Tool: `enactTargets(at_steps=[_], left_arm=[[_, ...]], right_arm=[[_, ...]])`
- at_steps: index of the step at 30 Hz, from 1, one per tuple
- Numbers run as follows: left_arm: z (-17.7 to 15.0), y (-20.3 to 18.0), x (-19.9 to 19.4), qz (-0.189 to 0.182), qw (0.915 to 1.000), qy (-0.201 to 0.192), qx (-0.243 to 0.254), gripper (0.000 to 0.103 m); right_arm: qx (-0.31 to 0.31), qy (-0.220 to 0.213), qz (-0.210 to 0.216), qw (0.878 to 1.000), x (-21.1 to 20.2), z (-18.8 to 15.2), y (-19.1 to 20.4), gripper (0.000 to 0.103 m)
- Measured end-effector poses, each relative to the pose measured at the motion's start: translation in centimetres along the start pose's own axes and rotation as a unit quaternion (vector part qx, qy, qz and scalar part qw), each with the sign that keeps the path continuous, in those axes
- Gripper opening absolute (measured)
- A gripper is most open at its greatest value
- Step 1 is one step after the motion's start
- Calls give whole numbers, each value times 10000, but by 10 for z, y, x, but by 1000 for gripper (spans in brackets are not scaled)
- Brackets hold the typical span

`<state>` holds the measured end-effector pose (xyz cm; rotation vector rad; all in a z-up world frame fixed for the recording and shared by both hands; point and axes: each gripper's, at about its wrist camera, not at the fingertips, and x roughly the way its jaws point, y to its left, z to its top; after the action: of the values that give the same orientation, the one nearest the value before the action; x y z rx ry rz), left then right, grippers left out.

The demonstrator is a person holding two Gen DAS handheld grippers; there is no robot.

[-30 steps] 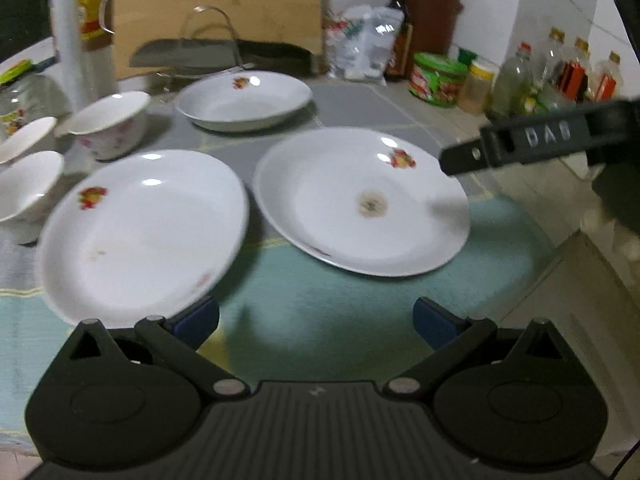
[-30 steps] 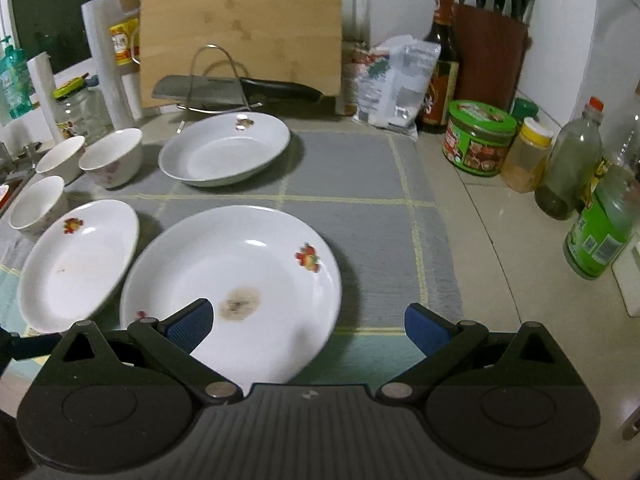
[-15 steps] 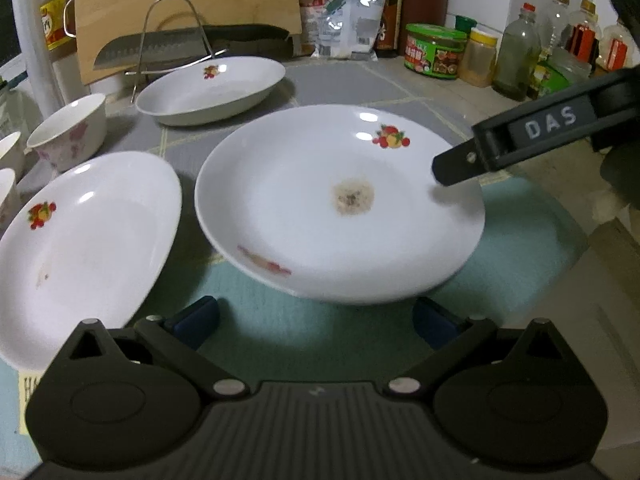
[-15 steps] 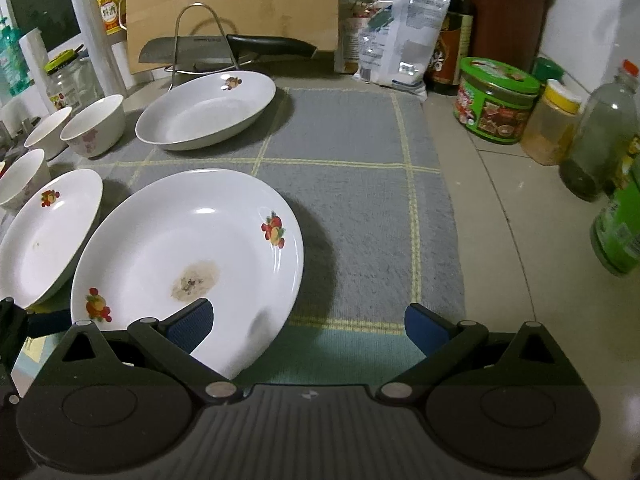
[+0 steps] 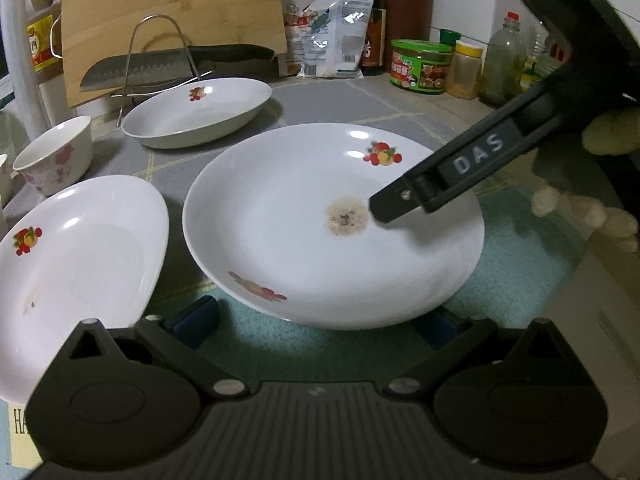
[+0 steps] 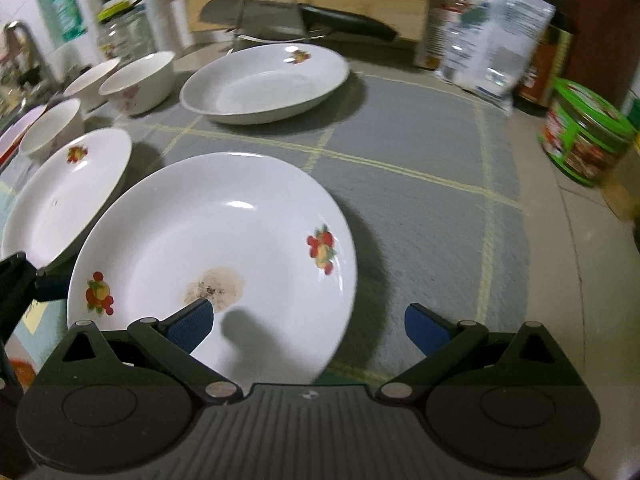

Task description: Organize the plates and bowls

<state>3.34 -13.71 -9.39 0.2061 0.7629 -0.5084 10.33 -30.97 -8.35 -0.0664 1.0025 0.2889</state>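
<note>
Between the blue pads of the left tongs (image 5: 316,320), spread wide and gripping nothing, sits the near rim of the stained plate (image 5: 332,224), which overlaps the right pad from this view; whether pad and rim touch cannot be told. Over that same plate (image 6: 212,260), the right tongs (image 6: 308,326) also stand wide open and empty, their left pad above the plate's inner surface beside the brown stain, their right pad out over the grey mat (image 6: 420,184). In the left wrist view a finger of the right tongs, marked DAS, reaches in from the right and ends just beside the stain.

Just left of the stained plate lies a second plate (image 5: 76,268), its edge close to the first; the two look apart. Farther back on the mat rests a deeper dish (image 5: 196,112) with a fruit print. Left of it stand small bowls (image 6: 136,80), three visible in the right wrist view. Behind the dish, a cleaver (image 5: 168,66) lies across a wire rack in front of a leaning wooden board (image 5: 172,12). Along the back right of the counter (image 5: 452,108) are a packet, bottles and a green tin (image 5: 420,66).
</note>
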Motion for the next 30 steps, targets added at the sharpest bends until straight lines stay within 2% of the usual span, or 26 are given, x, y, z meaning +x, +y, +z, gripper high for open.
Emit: enactTargets(at_steps=[6,15,21,25,30], left_arm=[[-8,0,-3,-18,9996,-264,27,103],[-5,-1,-3,29,9998,-205,-12,103],[-9,-1,-4,46,9995,-321,-33,103],[-11,-1,-5,31,9992,-398,-20,103],[-11,-1,-4,7,9991,-430,-1,103]], right_arm=[[-408,115,182,9989,11,6,4,103],[-562,112,294,9979,11,5,1,103],[-670,12,366,9971,10,2,-1,103],[-749,110,428,9962,10,6,-2,103],[-960,170,753,9924,11,11,-6,103]])
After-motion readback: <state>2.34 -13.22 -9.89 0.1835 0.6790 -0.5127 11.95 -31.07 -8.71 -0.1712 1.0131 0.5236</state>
